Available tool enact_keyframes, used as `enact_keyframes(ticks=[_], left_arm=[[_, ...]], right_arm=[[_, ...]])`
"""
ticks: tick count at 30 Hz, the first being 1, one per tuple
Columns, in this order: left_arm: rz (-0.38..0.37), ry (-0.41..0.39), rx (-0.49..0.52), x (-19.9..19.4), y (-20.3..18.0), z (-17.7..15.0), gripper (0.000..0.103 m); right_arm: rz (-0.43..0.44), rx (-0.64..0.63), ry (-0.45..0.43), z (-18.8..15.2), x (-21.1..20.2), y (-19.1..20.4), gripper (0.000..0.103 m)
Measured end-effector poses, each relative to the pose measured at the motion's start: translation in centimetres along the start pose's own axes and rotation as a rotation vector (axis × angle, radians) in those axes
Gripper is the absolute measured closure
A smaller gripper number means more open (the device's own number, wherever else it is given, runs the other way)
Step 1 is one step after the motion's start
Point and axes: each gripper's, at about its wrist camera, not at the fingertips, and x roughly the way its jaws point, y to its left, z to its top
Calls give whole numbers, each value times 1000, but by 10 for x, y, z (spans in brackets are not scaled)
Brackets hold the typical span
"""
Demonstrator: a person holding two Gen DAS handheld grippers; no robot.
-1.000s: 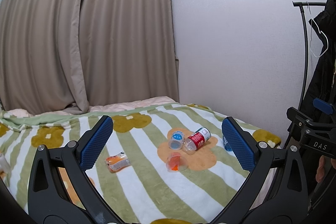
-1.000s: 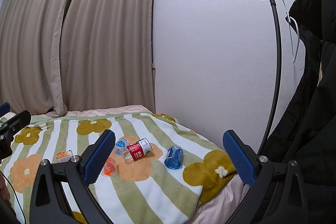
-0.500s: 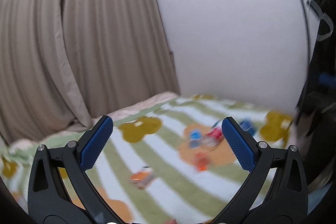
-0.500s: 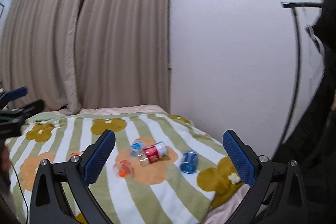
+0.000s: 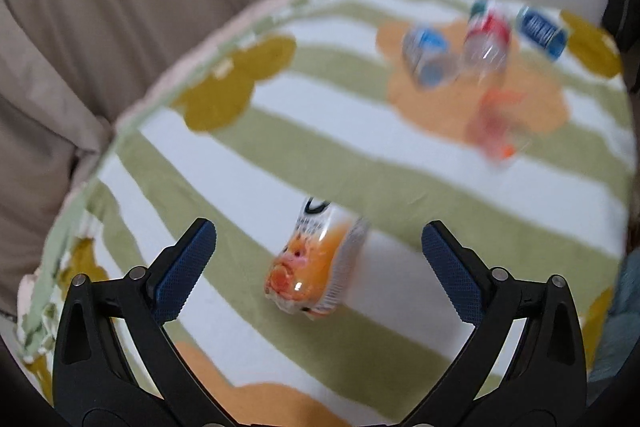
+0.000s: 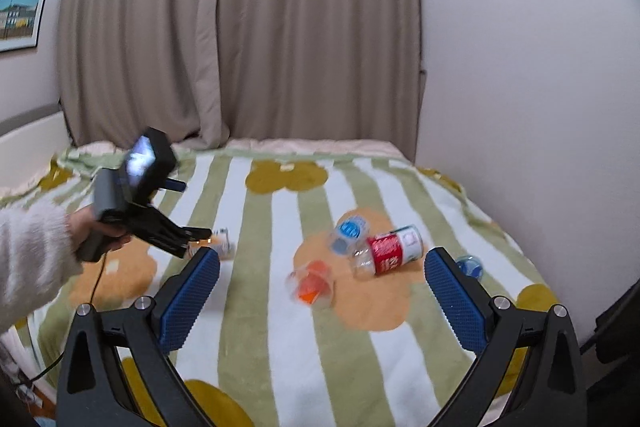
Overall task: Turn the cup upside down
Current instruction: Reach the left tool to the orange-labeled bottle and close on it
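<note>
While both sets of jaws are spread wide and holding nothing, the left gripper (image 5: 318,259) hovers right over the orange-labelled cup (image 5: 316,267) lying on its side on the bed (image 5: 360,163). Right gripper (image 6: 322,291) hangs back, pointed at the little pile of bottles (image 6: 394,251).

Left wrist view motion-blurred throughout. Orange-printed cup (image 5: 316,269) on its side, label unreadable. Far cluster smeared: blue-label bottle (image 5: 426,57), red-label bottle (image 5: 486,39), blue can (image 5: 542,31), orange cup (image 5: 496,123); edges indistinct. In right wrist view, blue can (image 6: 469,265) half hidden behind right finger pad (image 6: 454,307). Left gripper (image 6: 196,239) tips overlap cup there; contact unclear. Picture frame (image 6: 20,11) cut by left edge. Blanket (image 6: 280,307) near edge hidden.
</note>
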Motion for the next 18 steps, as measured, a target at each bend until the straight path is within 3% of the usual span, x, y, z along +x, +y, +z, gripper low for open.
enact_keyframes(ticks=[5,10,12,18], left_arm=[[-50,78,9,47,12,-9,7],[-70,146,40,72,12,-12,23],[-90,167,44,79,11,-14,39],[-76,161,50,68,4,-13,43]], right_arm=[[4,3,36,-5,15,-7,1],[1,18,43,-6,16,-10,1],[1,27,41,-6,14,-12,1],[-9,36,21,-4,8,-16,1]])
